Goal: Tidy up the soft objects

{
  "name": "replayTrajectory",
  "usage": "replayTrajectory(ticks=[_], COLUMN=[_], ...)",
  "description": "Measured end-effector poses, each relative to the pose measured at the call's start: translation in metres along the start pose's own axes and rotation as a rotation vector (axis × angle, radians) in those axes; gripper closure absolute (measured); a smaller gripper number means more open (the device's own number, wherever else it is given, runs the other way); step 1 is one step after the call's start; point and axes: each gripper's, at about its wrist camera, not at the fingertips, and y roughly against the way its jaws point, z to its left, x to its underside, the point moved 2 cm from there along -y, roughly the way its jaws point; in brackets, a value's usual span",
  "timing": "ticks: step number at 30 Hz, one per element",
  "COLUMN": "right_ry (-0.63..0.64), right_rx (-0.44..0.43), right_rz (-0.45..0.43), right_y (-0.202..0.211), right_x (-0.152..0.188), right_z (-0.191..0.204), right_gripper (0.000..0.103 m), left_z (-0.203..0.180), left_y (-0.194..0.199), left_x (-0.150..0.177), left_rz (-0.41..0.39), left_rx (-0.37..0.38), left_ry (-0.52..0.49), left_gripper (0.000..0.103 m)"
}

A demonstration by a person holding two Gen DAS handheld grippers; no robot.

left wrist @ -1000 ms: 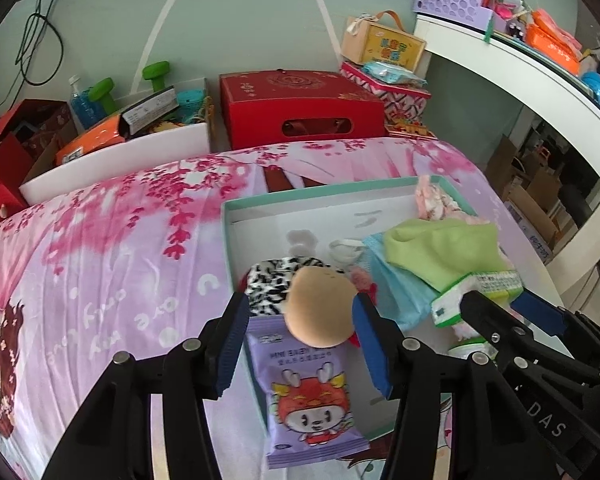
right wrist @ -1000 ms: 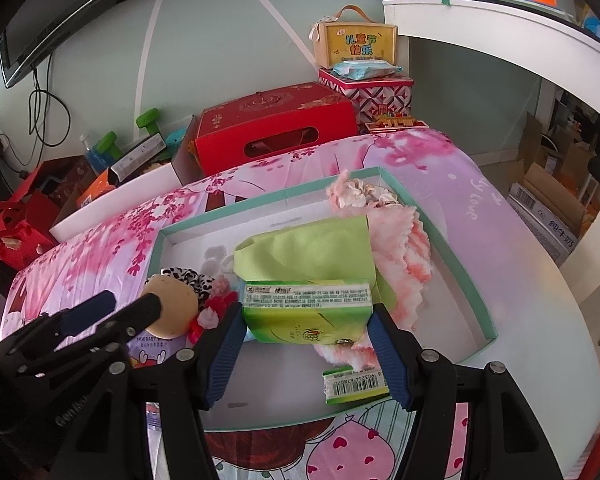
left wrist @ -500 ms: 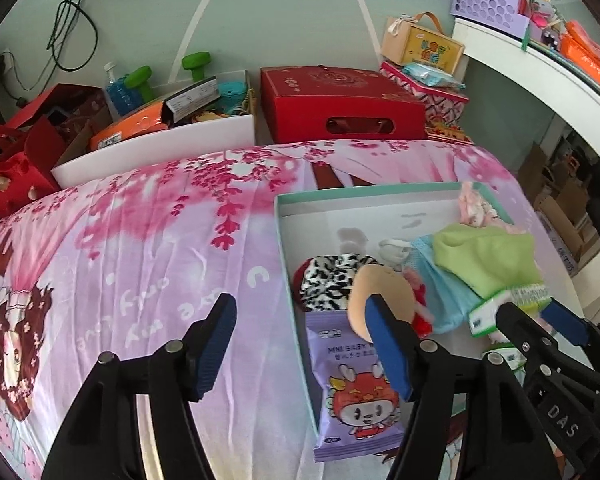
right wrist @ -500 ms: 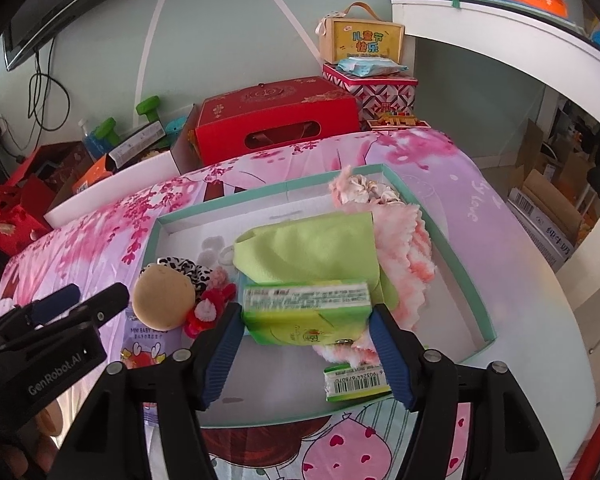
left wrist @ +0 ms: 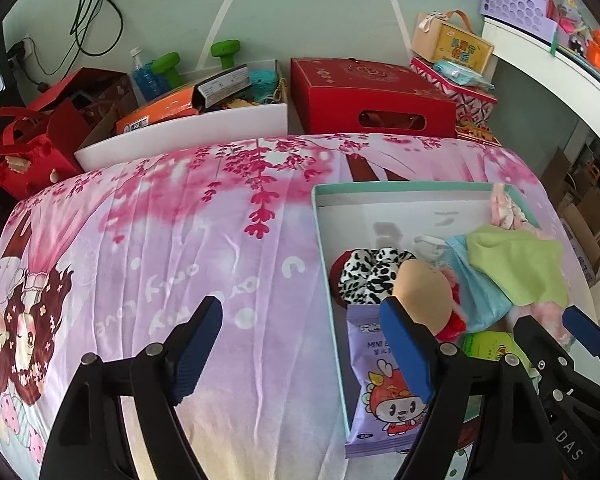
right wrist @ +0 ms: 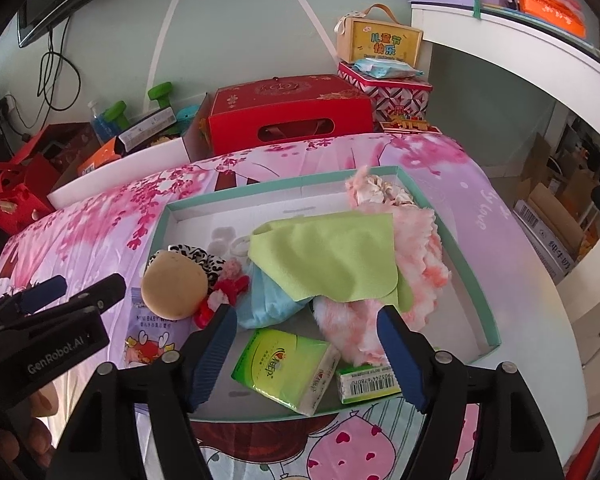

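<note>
A table under a pink blossom-print cloth (left wrist: 172, 240) is filling both views, and the shallow teal-rimmed box (right wrist: 472, 276) is sitting on it, toward 3 o'clock in the left wrist view and at centre in the right. Inside the box, a fluffy pink cloth (right wrist: 420, 264) is lying at the 2 o'clock side, with a green cloth (right wrist: 332, 256) spreading over it and over a blue cloth (right wrist: 268, 300). A green tissue pack (right wrist: 288, 368) is lying flat at 6 o'clock, just beside a smaller barcoded pack (right wrist: 368, 382). A purple wipes packet (left wrist: 384, 380) is leaning over the box's left rim, below a tan round puff (right wrist: 174, 284) and a black-and-white spotted scrunchie (left wrist: 372, 276).

The right gripper (right wrist: 308, 352) is hovering over the tissue pack, its jaws having just been opening, now standing wide and clear of it. The left gripper (left wrist: 304, 344) is standing wide over bare cloth, gripping nothing.
</note>
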Motion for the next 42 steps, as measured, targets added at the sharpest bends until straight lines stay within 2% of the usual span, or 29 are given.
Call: replayTrajectory(ticks=[5, 7, 8, 9, 10, 11, 31, 36, 42], right_ry=[0.018, 0.025, 0.028, 0.029, 0.029, 0.029, 0.068, 0.084, 0.093], right_rx=[0.017, 0.027, 0.034, 0.035, 0.034, 0.033, 0.047, 0.042, 0.023], right_rz=[0.008, 0.010, 0.009, 0.008, 0.007, 0.008, 0.059, 0.081, 0.096], right_y=[-0.001, -0.002, -0.002, -0.002, -0.001, -0.001, 0.010, 0.013, 0.018], right_x=[0.001, 0.001, 0.001, 0.000, 0.000, 0.001, 0.006, 0.012, 0.021], right_z=[0.003, 0.003, 0.004, 0.004, 0.004, 0.004, 0.016, 0.022, 0.031], right_gripper=[0.021, 0.004, 0.003, 0.003, 0.003, 0.003, 0.002, 0.002, 0.002], left_z=[0.008, 0.012, 0.013, 0.015, 0.017, 0.018, 0.044, 0.053, 0.059], left_y=[-0.004, -0.006, -0.006, -0.006, -0.006, -0.006, 0.014, 0.018, 0.022], left_x=[0.002, 0.003, 0.004, 0.004, 0.005, 0.005, 0.022, 0.033, 0.049], left_rz=[0.024, 0.035, 0.037, 0.038, 0.039, 0.041, 0.032, 0.058, 0.087], left_rx=[-0.032, -0.042, -0.047, -0.052, -0.052, -0.053, -0.086, -0.108, -0.088], left_ry=[0.021, 0.031, 0.033, 0.037, 0.040, 0.045, 0.088, 0.091, 0.097], left_gripper=[0.021, 0.021, 0.020, 0.017, 0.011, 0.009, 0.008, 0.008, 0.008])
